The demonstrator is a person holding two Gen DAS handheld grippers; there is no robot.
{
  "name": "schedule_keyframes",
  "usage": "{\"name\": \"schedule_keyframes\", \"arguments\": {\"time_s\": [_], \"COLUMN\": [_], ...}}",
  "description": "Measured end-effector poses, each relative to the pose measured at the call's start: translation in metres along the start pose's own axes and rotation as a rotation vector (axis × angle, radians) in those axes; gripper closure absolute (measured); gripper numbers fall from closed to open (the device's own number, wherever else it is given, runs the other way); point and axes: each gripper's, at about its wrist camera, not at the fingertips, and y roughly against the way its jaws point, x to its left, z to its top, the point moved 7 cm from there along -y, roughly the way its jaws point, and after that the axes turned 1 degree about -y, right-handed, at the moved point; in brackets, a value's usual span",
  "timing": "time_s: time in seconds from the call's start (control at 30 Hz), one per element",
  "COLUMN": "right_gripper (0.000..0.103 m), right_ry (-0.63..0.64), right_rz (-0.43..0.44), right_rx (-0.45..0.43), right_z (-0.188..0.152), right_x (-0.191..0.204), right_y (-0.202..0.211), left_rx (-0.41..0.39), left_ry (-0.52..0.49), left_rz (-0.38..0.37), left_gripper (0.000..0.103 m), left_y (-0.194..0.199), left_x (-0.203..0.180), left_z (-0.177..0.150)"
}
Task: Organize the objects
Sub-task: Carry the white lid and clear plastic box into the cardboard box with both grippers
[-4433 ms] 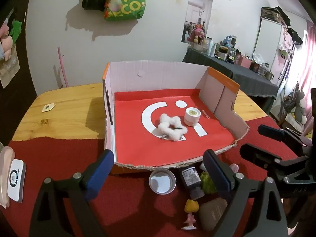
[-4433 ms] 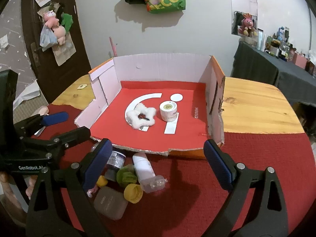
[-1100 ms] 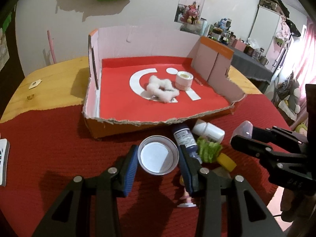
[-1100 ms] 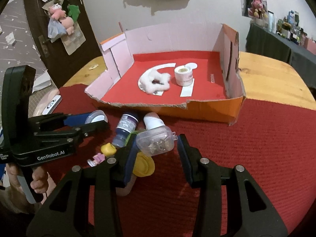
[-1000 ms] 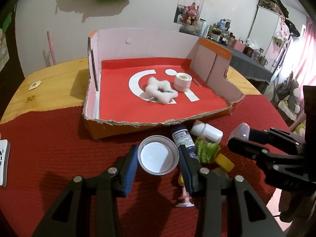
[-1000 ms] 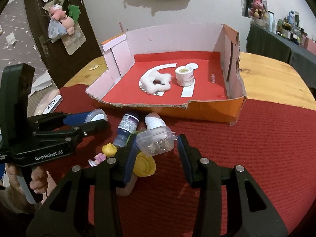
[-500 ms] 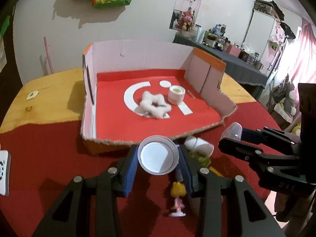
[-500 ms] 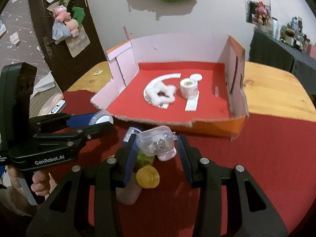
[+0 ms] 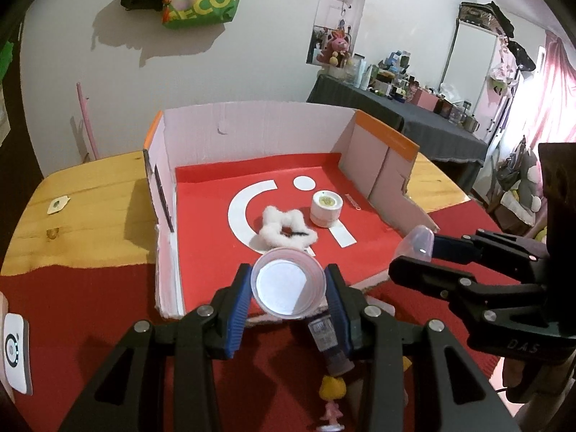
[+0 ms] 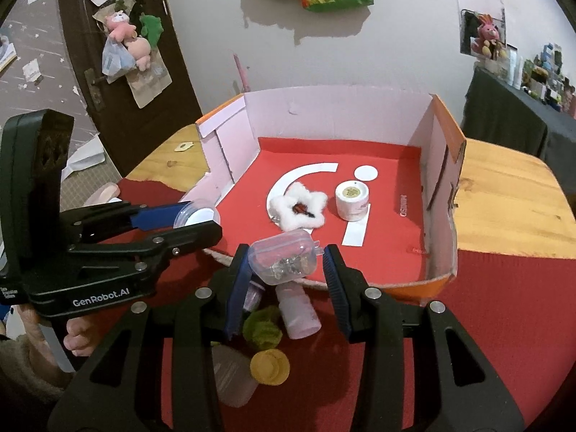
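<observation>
A round clear jar [image 9: 288, 285] sits clamped between the left fingers [image 9: 240, 300].

The cardboard box [image 9: 252, 133] is sitting on the table [image 9: 90, 187] behind both grippers – inside it a fluffy scrunchie [image 9: 286, 226] is lying just left of a small jar [image 9: 325, 208]. In front of the box, 2 bottles [image 10: 298, 309] and a figurine [image 9: 333, 403] are lying clustered on the cloth [image 10: 486, 288]

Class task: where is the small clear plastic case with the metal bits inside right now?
In the right wrist view, the clear case is clamped in the right gripper, raised at the cardboard box's torn front edge.
</observation>
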Motion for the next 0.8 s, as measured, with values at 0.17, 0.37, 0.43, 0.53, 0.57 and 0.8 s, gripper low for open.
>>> {"name": "schedule_keyframes", "arguments": {"time_s": [0.17,0.37,0.43,0.53,0.57,0.8], "right_gripper": [0.064,0.064,0.064,0.064,0.064,0.064], "right_ry": [-0.009,-0.012,-0.013,-0.017,-0.017,-0.023], "right_rz": [-0.001,-0.002,-0.006,-0.009,-0.01,-0.026], "right_rx": [0.031,0.071,0.083,0.099,0.106,0.127], "right_z": [0.005,0.007,0.007,0.007,0.006,0.006], "right_x": [-0.008,-0.017,-0.02,-0.024,-0.025,-0.034], "right_y": [-0.011,-0.028,-0.033,-0.042,-0.045,-0.057], "left_rx": [0.022,0.065,0.075,0.085,0.09,0.112], "left_ry": [0.002,0.013,0.015,0.014,0.014,0.013], "left_rz": [-0.003,-0.009,-0.008,-0.003,-0.002,-0.009], "left_gripper": [0.06,0.06,0.061,0.06,0.06,0.06], "left_y": [-0.011,-0.031,-0.037,-0.043,-0.046,-0.058], "left_x": [0.004,0.009,0.011,0.013,0.013,0.015], "left_z": [0.004,0.003,0.001,0.0,0.0,0.0]}}
